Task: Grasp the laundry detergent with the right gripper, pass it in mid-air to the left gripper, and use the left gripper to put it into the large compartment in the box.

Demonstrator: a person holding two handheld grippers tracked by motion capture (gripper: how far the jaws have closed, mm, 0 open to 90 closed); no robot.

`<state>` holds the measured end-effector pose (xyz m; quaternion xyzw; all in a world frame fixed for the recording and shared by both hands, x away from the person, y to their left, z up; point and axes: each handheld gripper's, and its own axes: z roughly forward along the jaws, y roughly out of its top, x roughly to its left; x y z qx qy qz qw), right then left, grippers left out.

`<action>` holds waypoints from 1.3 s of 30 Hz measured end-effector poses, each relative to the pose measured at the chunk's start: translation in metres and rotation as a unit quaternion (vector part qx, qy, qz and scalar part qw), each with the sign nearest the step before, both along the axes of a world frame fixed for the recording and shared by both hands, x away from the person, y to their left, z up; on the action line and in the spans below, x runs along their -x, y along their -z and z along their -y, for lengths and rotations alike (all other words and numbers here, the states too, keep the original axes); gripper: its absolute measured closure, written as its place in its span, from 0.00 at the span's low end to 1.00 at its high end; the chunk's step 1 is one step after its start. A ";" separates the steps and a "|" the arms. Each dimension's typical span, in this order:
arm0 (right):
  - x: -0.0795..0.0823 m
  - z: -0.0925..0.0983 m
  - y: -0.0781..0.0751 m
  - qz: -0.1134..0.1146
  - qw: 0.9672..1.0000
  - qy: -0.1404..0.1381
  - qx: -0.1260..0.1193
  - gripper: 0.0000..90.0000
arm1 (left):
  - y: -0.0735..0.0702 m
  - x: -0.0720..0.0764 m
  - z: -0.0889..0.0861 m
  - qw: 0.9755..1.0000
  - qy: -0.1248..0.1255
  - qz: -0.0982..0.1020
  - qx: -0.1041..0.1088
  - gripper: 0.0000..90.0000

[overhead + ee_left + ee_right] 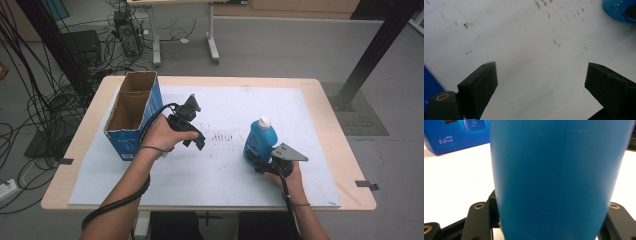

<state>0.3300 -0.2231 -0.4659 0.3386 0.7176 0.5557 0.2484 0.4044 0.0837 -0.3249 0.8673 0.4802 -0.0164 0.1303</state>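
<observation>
Right tool pinches bottle low on its body — smooth plastic, likely slippery, probably weighty; left tool spread, empty.

Right gripper clamps the blue bottle — upright, right of the box.

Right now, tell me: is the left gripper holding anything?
No. The left gripper has its jaws wide apart over bare white board.

White-sheeted table, box, bottle
</observation>
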 end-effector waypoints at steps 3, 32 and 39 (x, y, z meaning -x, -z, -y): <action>0.000 0.000 0.000 0.000 1.000 0.000 0.000 0.44 | 0.000 0.000 0.000 1.000 0.001 0.000 0.000 0.13; 0.000 0.000 0.000 0.001 1.000 0.000 0.000 0.45 | 0.000 -0.002 0.002 1.000 0.002 0.001 0.003 0.13; 0.000 0.000 0.000 0.002 1.000 0.000 0.000 0.45 | -0.001 -0.002 0.002 1.000 0.002 0.003 0.002 0.13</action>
